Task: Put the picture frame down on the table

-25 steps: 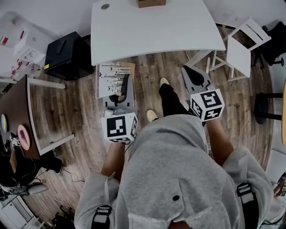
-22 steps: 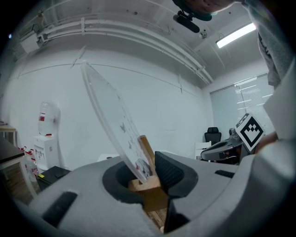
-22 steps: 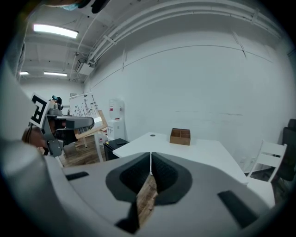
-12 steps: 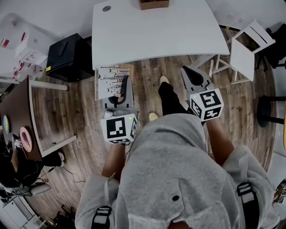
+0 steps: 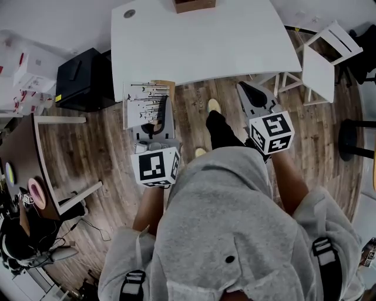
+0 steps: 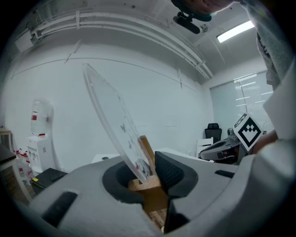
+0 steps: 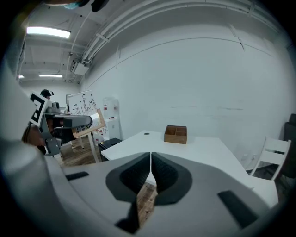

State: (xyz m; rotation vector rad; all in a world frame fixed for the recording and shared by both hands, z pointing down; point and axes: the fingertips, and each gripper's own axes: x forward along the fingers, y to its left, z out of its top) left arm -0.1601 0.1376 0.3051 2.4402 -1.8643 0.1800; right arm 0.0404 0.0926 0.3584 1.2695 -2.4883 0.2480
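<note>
The picture frame (image 5: 145, 103), a white print with black marks in a light wooden border, hangs over the wood floor just in front of the white table (image 5: 205, 41). My left gripper (image 5: 157, 122) is shut on its lower wooden edge. In the left gripper view the frame's glass (image 6: 113, 121) tilts up and to the left out of the jaws, with the wooden edge (image 6: 149, 189) pinched between the pads. My right gripper (image 5: 254, 97) is shut with nothing in it, to the right of the person's legs. In the right gripper view the table (image 7: 194, 150) lies ahead and the frame (image 7: 87, 122) shows at the left.
A small wooden box (image 5: 194, 4) sits at the table's far edge. A white chair (image 5: 320, 59) stands to the right of the table and a black cabinet (image 5: 79, 73) to its left. A brown desk (image 5: 20, 153) runs along the left side and a dark stool (image 5: 352, 138) stands far right.
The person has stepped a little toward the table. Both grippers and the frame sit slightly nearer its front edge. Both grips are the same.
</note>
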